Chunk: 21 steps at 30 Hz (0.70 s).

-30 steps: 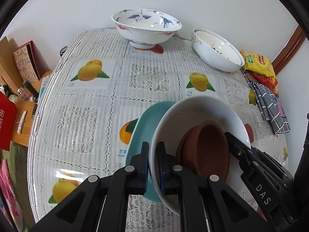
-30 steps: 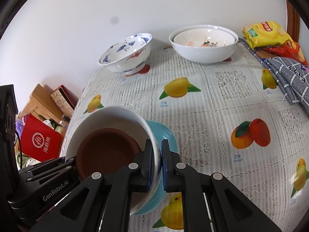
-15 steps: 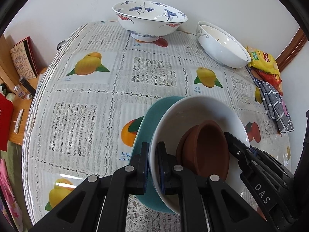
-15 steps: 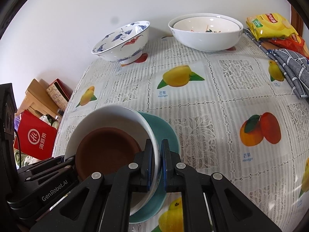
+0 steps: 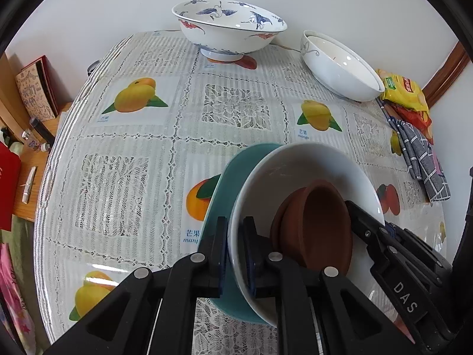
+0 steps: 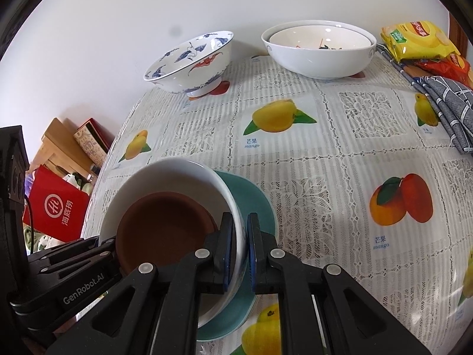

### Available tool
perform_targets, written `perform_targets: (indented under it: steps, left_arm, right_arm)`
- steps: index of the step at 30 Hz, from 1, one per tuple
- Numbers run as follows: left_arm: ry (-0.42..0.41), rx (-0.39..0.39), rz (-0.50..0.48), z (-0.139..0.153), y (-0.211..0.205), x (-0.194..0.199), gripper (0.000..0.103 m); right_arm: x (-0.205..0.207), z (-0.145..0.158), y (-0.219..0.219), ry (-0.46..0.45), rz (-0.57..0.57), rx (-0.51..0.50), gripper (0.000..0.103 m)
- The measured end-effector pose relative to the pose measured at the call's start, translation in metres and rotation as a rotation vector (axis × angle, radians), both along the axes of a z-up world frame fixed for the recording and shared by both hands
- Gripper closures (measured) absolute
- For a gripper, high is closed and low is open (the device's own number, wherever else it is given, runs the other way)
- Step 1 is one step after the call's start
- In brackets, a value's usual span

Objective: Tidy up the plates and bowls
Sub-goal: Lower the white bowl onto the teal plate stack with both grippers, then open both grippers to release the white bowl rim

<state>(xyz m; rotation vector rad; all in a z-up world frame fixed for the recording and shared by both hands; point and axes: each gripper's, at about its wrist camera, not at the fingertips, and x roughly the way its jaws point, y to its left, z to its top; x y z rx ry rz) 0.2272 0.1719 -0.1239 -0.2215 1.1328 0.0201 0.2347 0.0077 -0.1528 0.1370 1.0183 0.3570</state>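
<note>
You hold the white bowl [image 5: 310,177] from two opposite sides, and this is why the stack stays level: your left gripper [image 5: 235,254] pinches the rim with one jaw outside and one inside the wall, and your right gripper [image 6: 239,245] does the same on the far side of the rim. Both pairs of jaws are pressed onto the wall of the white bowl, with only its thickness between them. Inside it, just beyond the inner jaws, sit the brown dishes [image 6: 162,227], nested one in the other, so they travel together with the bowl. The teal plate [image 5: 224,195] lies directly under the bowl, just outside your outer jaws; I cannot tell if it rests on the counter [image 6: 325,148] or is lifted together with the bowl. Well ahead of the jaws, near the wall, stand the blue crane bowl [image 5: 227,29] and the two stacked white bowls [image 6: 319,47]. I judge the small stack is meant to join those, so keep both grips equal, because a one-sided pull could tip the brown dishes
</note>
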Motion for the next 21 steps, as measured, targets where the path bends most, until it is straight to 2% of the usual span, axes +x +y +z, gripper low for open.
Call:
perform_targets:
  steps: [7, 12, 21]
  left_arm:
    - [0.005, 0.009, 0.000, 0.003, -0.001, -0.006, 0.089]
    - [-0.016, 0.029, -0.009, 0.015, -0.004, -0.016, 0.088]
    - [-0.061, 0.046, 0.001, 0.043, -0.009, -0.047, 0.078]
  right_arm:
    - [-0.006, 0.006, -0.006, 0.001, 0.002, 0.014, 0.089]
    - [-0.016, 0.014, -0.010, -0.014, 0.009, 0.013, 0.088]
    - [-0.045, 0.037, -0.022, -0.046, 0.013, 0.005, 0.087]
